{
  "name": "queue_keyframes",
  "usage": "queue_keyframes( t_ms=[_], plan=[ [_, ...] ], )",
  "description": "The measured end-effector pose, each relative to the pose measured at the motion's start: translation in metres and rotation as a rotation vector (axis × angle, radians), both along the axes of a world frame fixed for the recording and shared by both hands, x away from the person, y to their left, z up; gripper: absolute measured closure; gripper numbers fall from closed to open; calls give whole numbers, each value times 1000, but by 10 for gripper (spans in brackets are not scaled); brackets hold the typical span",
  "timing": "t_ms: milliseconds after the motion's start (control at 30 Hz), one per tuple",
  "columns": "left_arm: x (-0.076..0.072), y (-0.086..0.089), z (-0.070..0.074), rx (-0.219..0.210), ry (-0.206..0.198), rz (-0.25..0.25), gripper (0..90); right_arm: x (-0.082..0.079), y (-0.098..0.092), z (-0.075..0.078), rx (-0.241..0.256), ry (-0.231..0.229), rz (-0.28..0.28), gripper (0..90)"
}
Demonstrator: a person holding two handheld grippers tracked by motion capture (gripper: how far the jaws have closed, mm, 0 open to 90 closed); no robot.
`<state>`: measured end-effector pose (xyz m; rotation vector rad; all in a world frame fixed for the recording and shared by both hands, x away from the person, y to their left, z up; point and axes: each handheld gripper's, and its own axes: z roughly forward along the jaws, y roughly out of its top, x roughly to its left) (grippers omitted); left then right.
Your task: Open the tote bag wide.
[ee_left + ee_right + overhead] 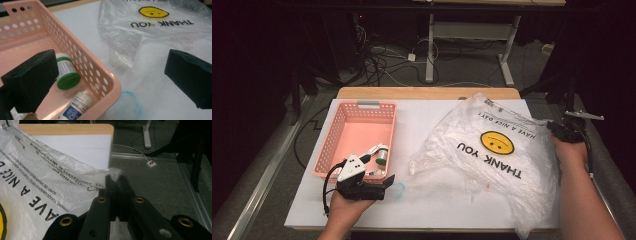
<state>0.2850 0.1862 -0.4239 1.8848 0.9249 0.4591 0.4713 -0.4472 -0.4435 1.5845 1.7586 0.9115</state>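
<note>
A clear plastic bag (492, 150) printed with "THANK YOU" and a yellow smiley lies spread over the right of the white table; the bag (150, 27) also reaches into the left gripper view. My right gripper (562, 131) is shut on the bag's edge (113, 173) at the table's right side. A pink perforated basket (342, 135) stands at the left, holding a green-capped bottle (66, 73) and a white tube (77, 105). My left gripper (382, 186) stands open at the basket's near right corner, one jaw over the basket and one over the table.
A faint blue ring (126, 103) marks the white table (422, 115) beside the basket. The wooden tabletop edge (427, 92) runs along the far side. Cables and a desk frame (472, 35) stand on the floor beyond. The table's right edge drops to grey floor (155, 195).
</note>
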Motion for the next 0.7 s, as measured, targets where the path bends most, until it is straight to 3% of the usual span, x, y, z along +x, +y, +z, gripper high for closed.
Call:
queue_keyframes(
  t_ms=[67, 100, 200, 300, 333, 367, 400, 500, 700],
  plan=[
    [4, 0, 4, -7, 0, 1, 0, -7, -3, -2, -5, 1, 6, 848],
    [6, 0, 6, -21, 9, -5, 0, -10, -4, 0, -2, -11, 17, 763],
    [5, -2, 8, 1, 0, -5, 0, -24, -6, 14, -6, -35, 21, 600],
    [-1, -3, 5, -24, 5, 12, 0, -50, -1, 35, -35, -81, 66, 541],
    [-2, -3, 3, -21, 11, 14, 0, -50, -1, 35, -35, -81, 66, 541],
    [-2, -4, 1, -18, 17, 15, 0, -72, 4, 44, -36, -109, 98, 537],
    [-2, -4, -2, -26, 22, 5, 0, -84, 7, 46, -27, -114, 113, 537],
    [-6, -2, -3, -32, 13, 7, 0, -125, 20, 42, -11, -121, 167, 553],
    [-13, -7, -6, -13, -11, -28, 0, -201, 63, 14, 5, -49, 289, 576]
  ],
)
